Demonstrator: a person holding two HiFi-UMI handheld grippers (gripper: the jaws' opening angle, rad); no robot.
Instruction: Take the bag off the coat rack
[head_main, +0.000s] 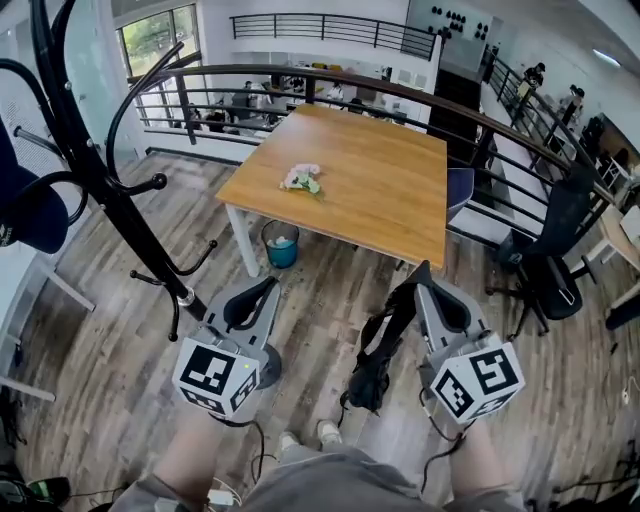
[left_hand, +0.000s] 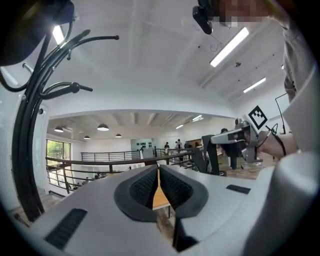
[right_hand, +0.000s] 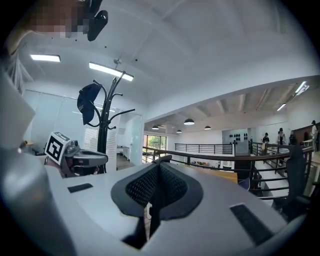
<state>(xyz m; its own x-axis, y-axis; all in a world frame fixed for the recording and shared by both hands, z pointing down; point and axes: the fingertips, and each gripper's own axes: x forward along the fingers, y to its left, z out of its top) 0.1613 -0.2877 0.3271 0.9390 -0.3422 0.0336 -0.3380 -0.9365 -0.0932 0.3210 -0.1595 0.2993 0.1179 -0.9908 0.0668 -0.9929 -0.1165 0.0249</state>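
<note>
One limp black fabric bag (head_main: 372, 372) hangs clamped in my right claw (head_main: 422, 270); left claw (head_main: 270, 285), at nine o'clock, is closed and empty.

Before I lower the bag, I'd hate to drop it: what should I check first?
1. The bag free of the coat rack: ok, it hangs apart from the rack, to its right.
2. Grip of the right gripper: ok, fingers shut on the bag's strap.
3. The left gripper empty: ok, fingers together, nothing between.
4. Gap between bag and floor: cannot tell from above.
5. The cap on the rack: ok, apart from both grippers.
</note>
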